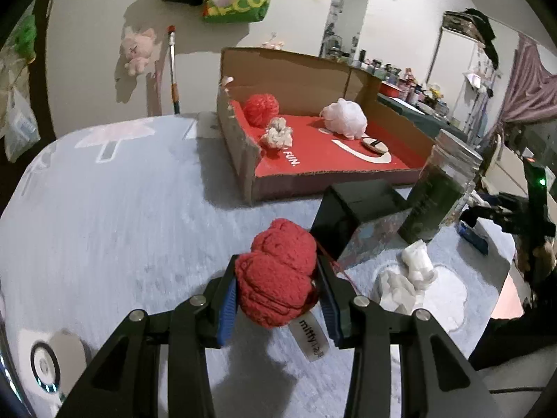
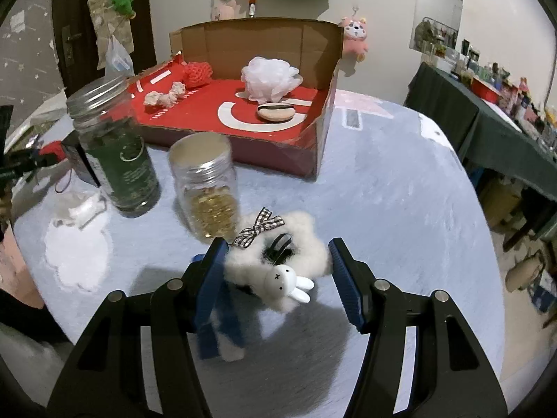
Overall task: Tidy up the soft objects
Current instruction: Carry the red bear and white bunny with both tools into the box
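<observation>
My left gripper [image 1: 277, 264] is shut on a red fluffy knit piece [image 1: 278, 289] with a white "miffy" tag, held above the pale blue cloth. In the right wrist view, my right gripper [image 2: 276, 245] is shut on a white fluffy scrunchie [image 2: 306, 230] bearing a checked bow and a small rabbit charm [image 2: 283, 277]. Beyond both stands an open cardboard box [image 1: 289, 66] [image 2: 257, 38] with a red floor. It holds a red mesh ball [image 1: 261, 108], a white bath puff [image 2: 268, 78], crumpled white bits [image 1: 278, 132] and a beige oval pad [image 2: 276, 111].
A green-filled jar [image 2: 122, 160] and a jar of golden contents [image 2: 209, 195] stand between the box and my right gripper. A black box [image 1: 358, 209] and crumpled white tissue [image 1: 410, 271] lie right of the left gripper. Plush toys hang on the wall behind.
</observation>
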Action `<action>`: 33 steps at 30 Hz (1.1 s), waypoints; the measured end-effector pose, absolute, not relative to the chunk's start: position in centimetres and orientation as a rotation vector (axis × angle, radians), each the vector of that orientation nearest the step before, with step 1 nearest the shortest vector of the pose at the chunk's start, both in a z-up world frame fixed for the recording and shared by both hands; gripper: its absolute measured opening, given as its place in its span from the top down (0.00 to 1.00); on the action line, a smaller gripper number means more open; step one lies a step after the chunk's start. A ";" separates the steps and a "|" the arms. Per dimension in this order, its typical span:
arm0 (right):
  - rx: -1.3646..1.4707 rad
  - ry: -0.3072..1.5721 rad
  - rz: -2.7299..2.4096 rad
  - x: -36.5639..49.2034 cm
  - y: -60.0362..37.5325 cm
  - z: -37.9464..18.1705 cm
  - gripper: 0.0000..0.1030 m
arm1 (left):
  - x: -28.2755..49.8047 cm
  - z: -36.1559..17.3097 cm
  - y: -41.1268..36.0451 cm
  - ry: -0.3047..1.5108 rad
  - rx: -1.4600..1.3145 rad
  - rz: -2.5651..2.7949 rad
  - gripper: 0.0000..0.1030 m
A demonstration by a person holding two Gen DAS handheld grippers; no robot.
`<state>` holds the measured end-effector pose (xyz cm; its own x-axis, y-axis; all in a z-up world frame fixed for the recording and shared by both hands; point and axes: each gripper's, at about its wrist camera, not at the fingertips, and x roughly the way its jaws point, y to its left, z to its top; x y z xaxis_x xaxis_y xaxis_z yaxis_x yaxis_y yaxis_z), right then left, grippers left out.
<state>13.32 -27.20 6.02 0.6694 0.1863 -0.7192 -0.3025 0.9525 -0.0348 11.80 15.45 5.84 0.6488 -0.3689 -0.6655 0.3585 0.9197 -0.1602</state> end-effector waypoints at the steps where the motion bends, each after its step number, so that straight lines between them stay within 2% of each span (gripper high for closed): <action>1: -0.164 0.791 0.278 13.5 -27.3 6.0 0.44 | 12.1 6.0 15.4 0.758 -0.004 -0.423 0.58; 22: -0.257 0.762 0.384 18.9 -27.1 8.8 0.44 | 17.1 9.5 14.1 0.713 0.103 -0.511 0.58; 33: -0.293 0.718 0.470 22.6 -23.8 11.5 0.44 | 20.9 12.9 10.1 0.678 0.094 -0.549 0.58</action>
